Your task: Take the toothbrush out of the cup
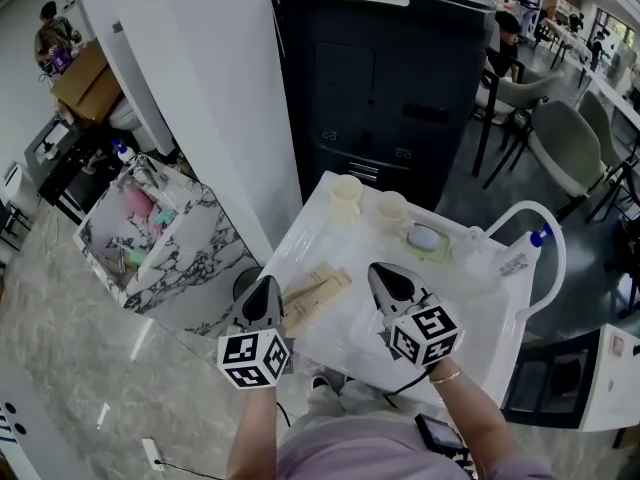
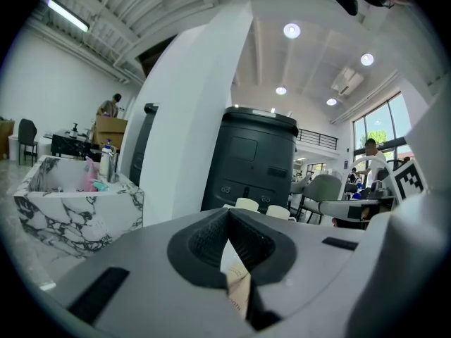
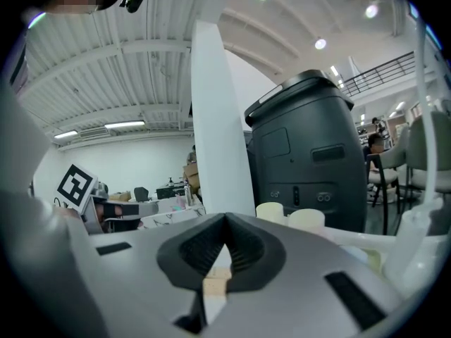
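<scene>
My left tongs [image 1: 266, 286] and right tongs [image 1: 381, 272] are both closed tip to tip with nothing clamped, over the near side of the white bench [image 1: 300, 243]. A long beige packet [image 1: 315, 291] lies flat between them, nearer the left. Two pale cups [image 1: 346, 190] stand upright at the far edge. I cannot tell whether the packet holds the toothbrush.

Left gripper [image 1: 265, 286] and right gripper [image 1: 386, 273] with smooth grey pointed shells, black ribbed pads [image 2: 204, 241] inside, a white cube [image 1: 254, 357] with black square markers on each, pale lilac top [image 1: 360, 455], thin bracelet [image 1: 447, 376] on the right wrist
</scene>
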The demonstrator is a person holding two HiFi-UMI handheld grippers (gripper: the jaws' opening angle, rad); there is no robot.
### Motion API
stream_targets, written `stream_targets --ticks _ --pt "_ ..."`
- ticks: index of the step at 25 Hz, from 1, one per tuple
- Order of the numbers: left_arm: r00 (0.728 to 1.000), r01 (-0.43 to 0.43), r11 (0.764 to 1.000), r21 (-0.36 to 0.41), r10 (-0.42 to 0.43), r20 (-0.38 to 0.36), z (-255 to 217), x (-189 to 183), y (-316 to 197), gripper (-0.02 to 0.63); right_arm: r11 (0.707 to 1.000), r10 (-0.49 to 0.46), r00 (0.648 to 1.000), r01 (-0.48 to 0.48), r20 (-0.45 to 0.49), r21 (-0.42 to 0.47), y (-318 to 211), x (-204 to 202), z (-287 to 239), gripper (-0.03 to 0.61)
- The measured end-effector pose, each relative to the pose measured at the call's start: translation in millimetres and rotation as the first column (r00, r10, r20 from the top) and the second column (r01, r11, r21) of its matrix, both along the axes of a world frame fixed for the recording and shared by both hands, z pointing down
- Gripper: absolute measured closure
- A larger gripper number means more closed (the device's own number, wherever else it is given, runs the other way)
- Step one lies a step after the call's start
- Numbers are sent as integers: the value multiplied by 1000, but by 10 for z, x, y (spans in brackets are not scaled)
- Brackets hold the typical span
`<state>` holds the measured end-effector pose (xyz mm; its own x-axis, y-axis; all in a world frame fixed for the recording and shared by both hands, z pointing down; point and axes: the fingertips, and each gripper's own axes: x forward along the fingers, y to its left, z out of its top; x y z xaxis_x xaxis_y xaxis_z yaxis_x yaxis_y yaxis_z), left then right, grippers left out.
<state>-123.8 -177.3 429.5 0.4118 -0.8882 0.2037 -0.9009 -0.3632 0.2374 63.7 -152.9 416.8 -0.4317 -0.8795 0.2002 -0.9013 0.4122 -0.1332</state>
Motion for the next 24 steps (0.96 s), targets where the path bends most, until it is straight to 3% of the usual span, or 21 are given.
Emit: stream_targets --ticks 24 --pt "999 -33 999 -19 34 34 99 151 52 614 993 85 996 -83 24 -84 22 245 172 575"
